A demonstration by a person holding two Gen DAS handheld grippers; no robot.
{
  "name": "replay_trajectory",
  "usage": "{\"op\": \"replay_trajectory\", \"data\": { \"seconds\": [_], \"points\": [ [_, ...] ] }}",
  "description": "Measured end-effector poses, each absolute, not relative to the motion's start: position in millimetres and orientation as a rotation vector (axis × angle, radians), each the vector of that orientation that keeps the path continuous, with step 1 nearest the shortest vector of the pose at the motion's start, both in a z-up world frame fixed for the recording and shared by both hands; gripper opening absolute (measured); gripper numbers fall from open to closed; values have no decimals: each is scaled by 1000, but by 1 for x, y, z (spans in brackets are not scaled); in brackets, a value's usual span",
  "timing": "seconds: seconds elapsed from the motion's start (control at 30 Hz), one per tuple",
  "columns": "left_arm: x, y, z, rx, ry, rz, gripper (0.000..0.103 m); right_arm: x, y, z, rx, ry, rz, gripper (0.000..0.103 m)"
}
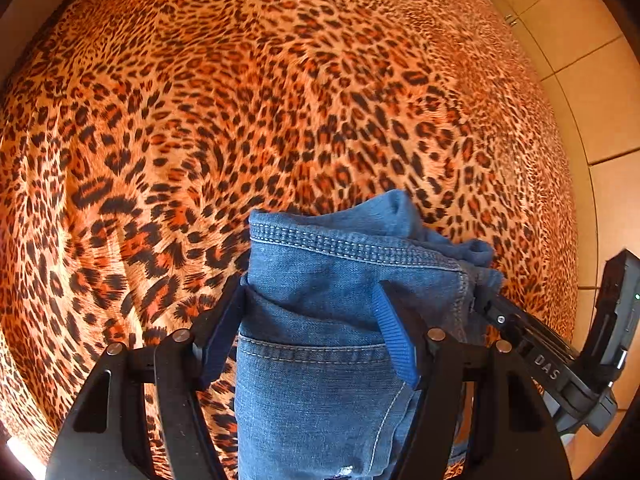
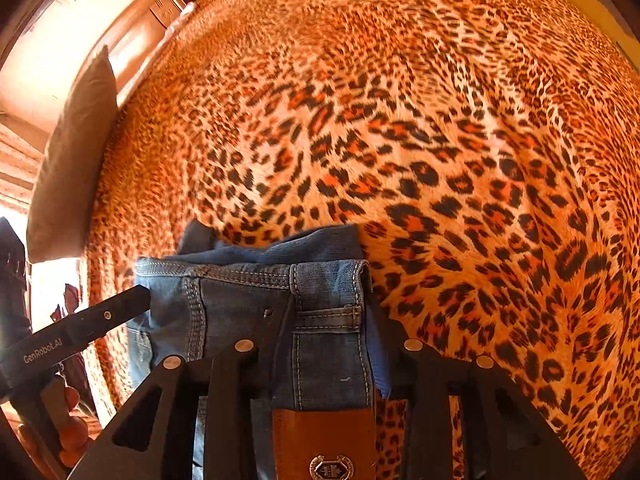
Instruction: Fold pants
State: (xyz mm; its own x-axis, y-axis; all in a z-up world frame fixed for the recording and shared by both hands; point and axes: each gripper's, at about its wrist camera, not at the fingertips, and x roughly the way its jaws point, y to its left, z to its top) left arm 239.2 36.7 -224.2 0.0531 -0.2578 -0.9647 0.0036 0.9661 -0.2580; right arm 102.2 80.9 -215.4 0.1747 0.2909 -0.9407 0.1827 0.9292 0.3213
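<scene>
A home bedroom: leopard-print bedspread [image 2: 440,140], a pillow [image 2: 76,160] (brown), tiled floor [image 1: 592,92].

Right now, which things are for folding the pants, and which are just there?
For the job:
- jeans
- left hand-held gripper, clamped on the jeans
- right hand-held gripper, clamped on the waistband

Just there:
- leopard-print bedspread
- brown pillow
- tiled floor

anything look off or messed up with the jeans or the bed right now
Little stands out. The blue denim jeans are bunched unevenly at the waistband between the left gripper and right gripper, with a small frayed spot low on the leg. The leopard-print bedspread is rumpled but unspoiled.
</scene>
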Motion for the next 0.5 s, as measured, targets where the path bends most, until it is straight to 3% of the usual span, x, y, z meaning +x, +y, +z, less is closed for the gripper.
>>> {"op": "replay_trajectory", "data": {
  "seconds": [0.1,0.2,0.27,0.4,0.5],
  "points": [
    [242,58,-222,-333,1517,-182,65,100,79,-212,387,1389,63,45],
    [235,80,-197,-327,1439,-169,65,89,68,-193,420,1349,77,48],
    [224,94,-180,-316,1382,-161,65,78,61,-176,423,1322,66,58],
    [195,101,-160,-237,1306,-103,66,42,61,-141,370,1278,61,89],
    [181,85,-159,-104,1282,-15,74,21,73,-130,298,1298,41,101]
  ]
}}
